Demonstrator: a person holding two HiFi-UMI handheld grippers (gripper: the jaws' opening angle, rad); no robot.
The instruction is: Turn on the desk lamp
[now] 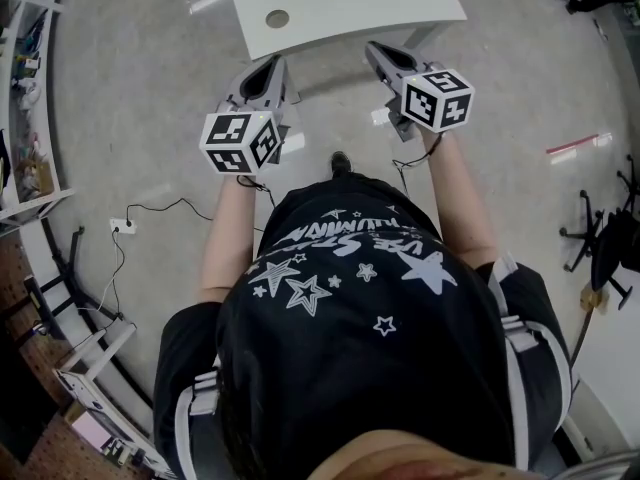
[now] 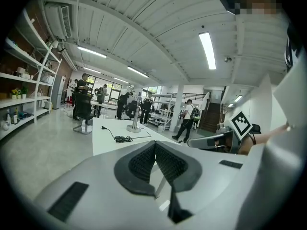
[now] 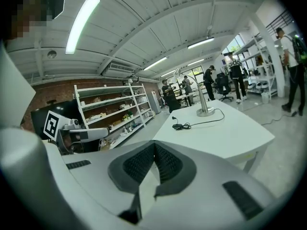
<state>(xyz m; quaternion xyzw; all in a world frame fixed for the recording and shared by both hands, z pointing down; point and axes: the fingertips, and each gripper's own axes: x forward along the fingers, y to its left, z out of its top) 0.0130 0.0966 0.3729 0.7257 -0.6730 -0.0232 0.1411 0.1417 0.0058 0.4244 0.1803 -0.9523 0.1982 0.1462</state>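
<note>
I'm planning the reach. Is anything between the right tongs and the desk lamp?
Only the lamp's coiled cord, lying flat on the table before the lamp base. Nothing upright blocks the right tongs.

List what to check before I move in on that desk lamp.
1. The left tongs are shut with nothing between them: ok.
2. The right tongs are shut with nothing between them: ok.
3. The desk lamp stands upright on the white table, ahead of both tongs and apart from them: ok.
4. Only the cord lies on the tabletop near the lamp: ok.
5. The plug appears to lie loose on the tabletop, in no socket: not ok.
6. Where the switch sits: cannot tell.
</note>
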